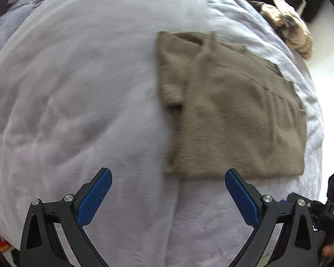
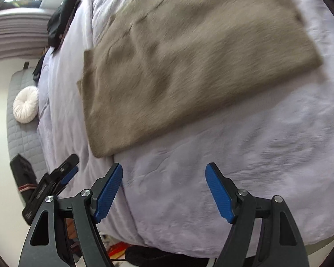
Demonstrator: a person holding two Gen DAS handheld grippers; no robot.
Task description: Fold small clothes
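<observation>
Folded garment (image 1: 231, 111) flat on the bedspread (image 1: 78, 89) — rumpled clothes pile (image 1: 285, 22) behind, at the bed's edge.

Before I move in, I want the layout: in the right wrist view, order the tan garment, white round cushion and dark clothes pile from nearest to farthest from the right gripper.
1. Tan garment, just ahead of the right gripper.
2. White round cushion, far left.
3. Dark clothes pile, upper left.

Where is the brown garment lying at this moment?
The brown garment lies flat on the pale bedspread, right of centre in the left wrist view, just beyond the open left gripper, which does not touch it.
</observation>
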